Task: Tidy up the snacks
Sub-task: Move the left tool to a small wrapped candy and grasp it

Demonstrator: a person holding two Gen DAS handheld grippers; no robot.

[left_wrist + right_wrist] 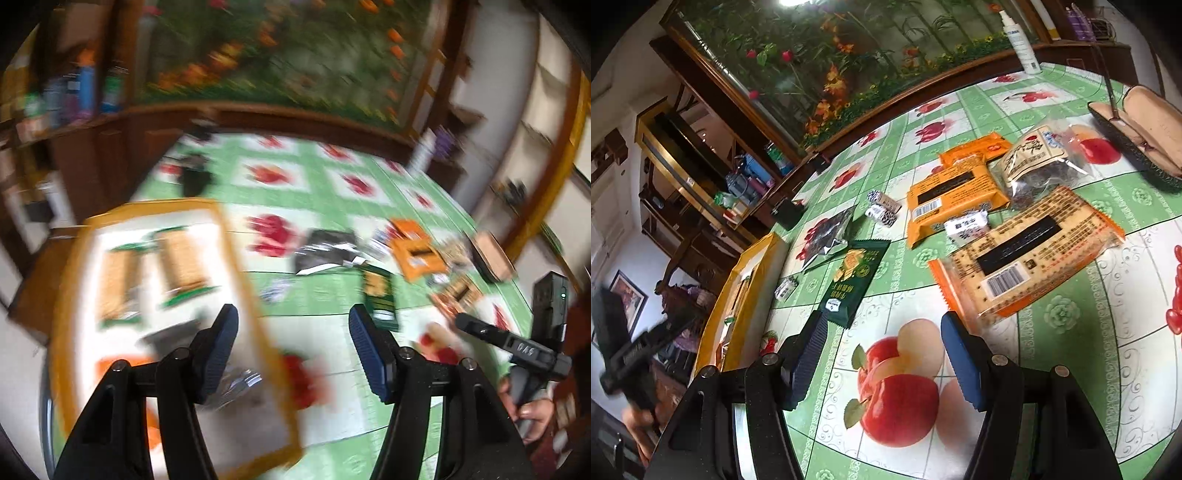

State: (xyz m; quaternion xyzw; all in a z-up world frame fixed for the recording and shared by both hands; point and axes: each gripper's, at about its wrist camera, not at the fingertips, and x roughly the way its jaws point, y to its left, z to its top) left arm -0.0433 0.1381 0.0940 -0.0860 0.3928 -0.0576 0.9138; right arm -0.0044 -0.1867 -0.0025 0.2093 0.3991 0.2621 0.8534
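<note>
Currently both the left hand-held gripper [291,350] and right hand-held gripper [882,354] gape empty above the green fruit-print bench [1067,321], near a dark green snack packet [855,280].

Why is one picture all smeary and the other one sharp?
Left wrist view: the whole picture is streaked with motion blur, so the tray and snack packets look smeared. Right wrist view: mostly sharp, barcode on the big orange packet readable; only the left gripper at the edge is blurred. Both views bend straight lines, fisheye style.
</note>
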